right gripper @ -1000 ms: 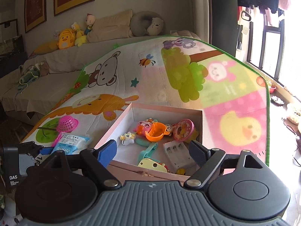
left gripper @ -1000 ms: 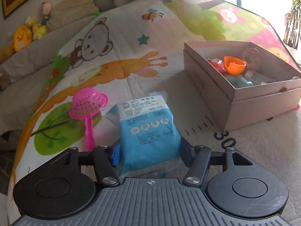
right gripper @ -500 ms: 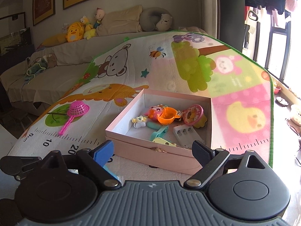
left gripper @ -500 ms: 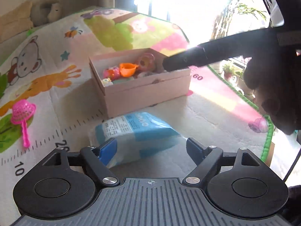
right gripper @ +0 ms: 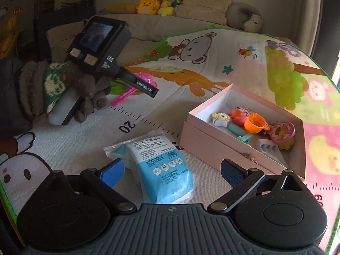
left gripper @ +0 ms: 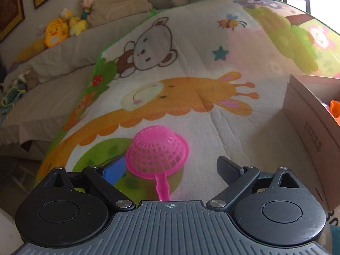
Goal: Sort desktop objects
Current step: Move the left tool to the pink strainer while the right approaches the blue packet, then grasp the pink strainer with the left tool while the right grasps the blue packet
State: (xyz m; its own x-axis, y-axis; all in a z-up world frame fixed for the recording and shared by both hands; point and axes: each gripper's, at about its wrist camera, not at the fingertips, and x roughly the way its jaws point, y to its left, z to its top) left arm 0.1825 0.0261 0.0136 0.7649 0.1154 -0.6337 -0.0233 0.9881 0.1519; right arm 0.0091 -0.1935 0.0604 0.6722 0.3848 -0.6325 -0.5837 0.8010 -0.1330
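Note:
A pink toy strainer (left gripper: pixel 157 150) lies dome-up on the play mat, between the fingers of my left gripper (left gripper: pixel 172 167). The jaws are opening and the pads stand clear of it. In the right wrist view a blue-and-white packet (right gripper: pixel 163 165) lies flat on the mat between the fingers of my right gripper (right gripper: pixel 172 172). Those jaws are opening too and do not press on it. A pink open box (right gripper: pixel 212 144) to the right of the packet holds several small toys, among them an orange cup (right gripper: pixel 255 125).
A gloved hand (right gripper: pixel 63 89) holds the left gripper's handle over the strainer (right gripper: pixel 146 80) at upper left in the right wrist view. The box wall (left gripper: pixel 308 114) stands to the right of the left gripper. A sofa with plush toys (right gripper: pixel 148 4) borders the mat's far edge.
The left gripper let go of the blue packet, widened its jaws and swung from the box to the pink strainer. The right gripper dropped and rolled towards the packet, jaws a little wider.

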